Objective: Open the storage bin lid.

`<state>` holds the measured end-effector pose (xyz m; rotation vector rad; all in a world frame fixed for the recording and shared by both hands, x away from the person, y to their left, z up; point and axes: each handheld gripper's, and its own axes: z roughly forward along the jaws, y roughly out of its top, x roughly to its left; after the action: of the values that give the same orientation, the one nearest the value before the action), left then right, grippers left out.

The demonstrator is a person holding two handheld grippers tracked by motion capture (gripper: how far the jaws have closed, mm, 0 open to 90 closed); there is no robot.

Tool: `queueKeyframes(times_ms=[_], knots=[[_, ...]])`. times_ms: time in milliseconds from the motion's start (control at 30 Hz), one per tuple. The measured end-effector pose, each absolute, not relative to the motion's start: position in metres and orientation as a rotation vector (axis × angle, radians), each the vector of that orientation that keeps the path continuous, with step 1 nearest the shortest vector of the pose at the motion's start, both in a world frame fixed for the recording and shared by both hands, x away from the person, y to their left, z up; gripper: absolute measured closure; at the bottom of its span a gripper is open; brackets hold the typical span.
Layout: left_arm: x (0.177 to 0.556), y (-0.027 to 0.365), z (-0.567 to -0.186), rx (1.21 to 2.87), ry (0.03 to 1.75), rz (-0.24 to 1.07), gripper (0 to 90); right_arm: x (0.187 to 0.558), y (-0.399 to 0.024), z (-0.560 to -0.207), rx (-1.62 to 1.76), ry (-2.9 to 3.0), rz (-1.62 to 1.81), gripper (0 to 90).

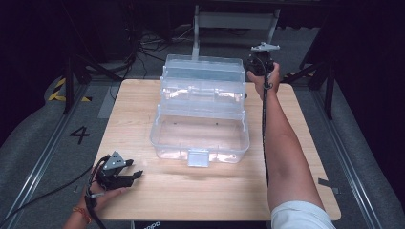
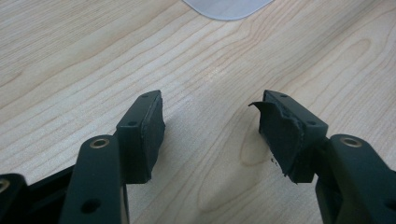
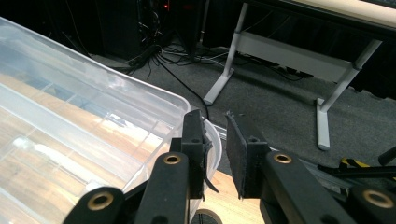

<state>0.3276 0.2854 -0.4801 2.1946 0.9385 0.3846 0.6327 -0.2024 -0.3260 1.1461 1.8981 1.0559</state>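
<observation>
While the left hand-held gripper (image 1: 136, 173) is resting released on the table (image 1: 296, 143), the right hand-held gripper (image 3: 215, 140) is hovering nearly clenched, ungrasping, beside the clear box (image 1: 200, 109).

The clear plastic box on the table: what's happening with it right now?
A person is working on a clear, tiered plastic box standing opened out on a wooden table. The right tool is at the box's far right corner, jaws nearly closed with a narrow gap; whether they grip the rim can't be told. The left tool rests open near the table's front left, holding nothing.
</observation>
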Motion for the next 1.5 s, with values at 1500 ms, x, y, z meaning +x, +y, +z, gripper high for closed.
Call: queueKeyframes(times_ms=[1500], knots=[[0.329,0.284,-0.48,2.198,0.94,0.376,39.3,0.56,-0.238,-0.329,1.103,1.926,1.001,59.5]])
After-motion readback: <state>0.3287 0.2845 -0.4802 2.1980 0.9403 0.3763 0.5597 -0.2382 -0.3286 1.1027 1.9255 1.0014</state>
